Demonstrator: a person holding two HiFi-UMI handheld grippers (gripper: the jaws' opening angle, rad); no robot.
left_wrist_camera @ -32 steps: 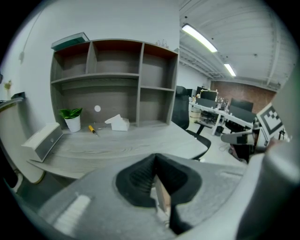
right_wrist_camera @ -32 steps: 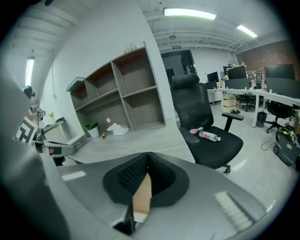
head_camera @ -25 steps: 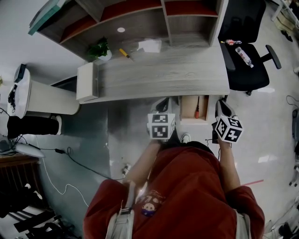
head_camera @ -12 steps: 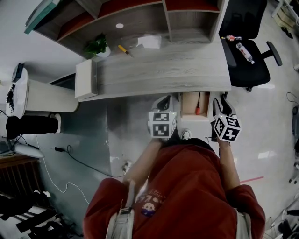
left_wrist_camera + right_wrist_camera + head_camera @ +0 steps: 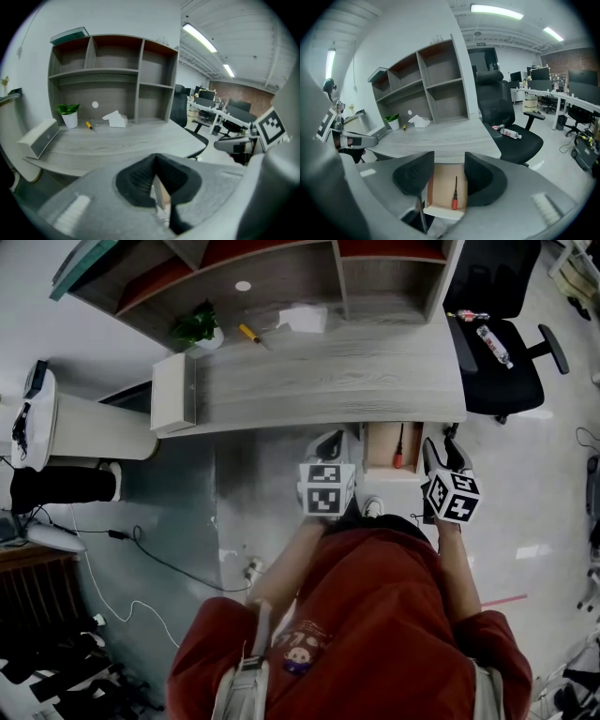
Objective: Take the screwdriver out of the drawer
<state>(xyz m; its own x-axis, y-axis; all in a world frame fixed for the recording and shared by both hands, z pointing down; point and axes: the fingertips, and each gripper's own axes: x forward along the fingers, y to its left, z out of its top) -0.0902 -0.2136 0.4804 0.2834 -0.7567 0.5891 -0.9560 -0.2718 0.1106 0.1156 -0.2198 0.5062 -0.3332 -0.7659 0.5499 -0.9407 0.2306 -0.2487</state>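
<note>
Screwdriver pickup from the open drawer, right gripper lining up

Jaws of the right gripper [image 5: 449, 164] are opening, with nothing touching the pads. Well off to its left, the left gripper [image 5: 154, 161] hangs with its jaws together and empty. Just below and ahead of the right gripper, framed in its gap, the red-handled screwdriver [image 5: 454, 194] lies flat in the pulled-out drawer [image 5: 438, 185], handle nearest and shaft pointing away under the desk [image 5: 440, 136]. My judgement is to lower the right gripper straight in, clear of the drawer's side walls, straddle the handle rather than the thin shaft, close firmly and lift level.
</note>
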